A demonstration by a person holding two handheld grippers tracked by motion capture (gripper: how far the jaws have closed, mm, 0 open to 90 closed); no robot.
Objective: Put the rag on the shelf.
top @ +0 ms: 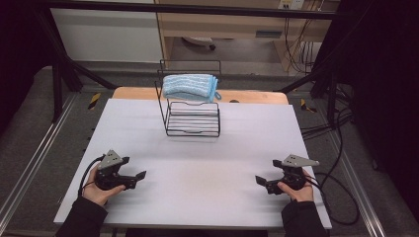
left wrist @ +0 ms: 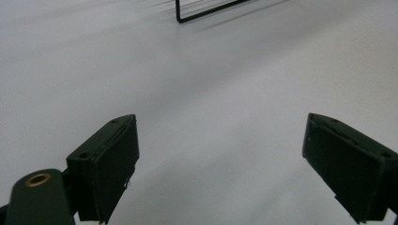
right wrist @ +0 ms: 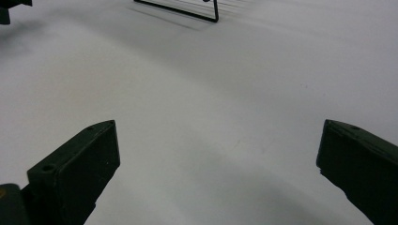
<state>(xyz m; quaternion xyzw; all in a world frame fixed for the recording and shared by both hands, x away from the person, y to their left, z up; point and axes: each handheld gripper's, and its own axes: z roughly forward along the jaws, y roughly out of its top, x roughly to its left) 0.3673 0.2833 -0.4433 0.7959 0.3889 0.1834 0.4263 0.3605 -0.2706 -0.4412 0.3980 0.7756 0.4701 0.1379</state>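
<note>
with both the left gripper and right gripper resting jaws spread and empty on the tabletop, well short of the wire rack, note that the folded blue towel draped on the rack's top tier may drag the light rack over if you pull it sideways.

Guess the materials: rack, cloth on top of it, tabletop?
Rack: thin black wire, likely coated steel; slim bent rods with an even dark finish. Cloth: light blue fabric with pale stripes, probably terry or microfibre; folded soft, fuzzy ribbed surface. Tabletop: smooth matte white sheet, maybe laminate or plastic; a wooden edge shows behind it.
</note>
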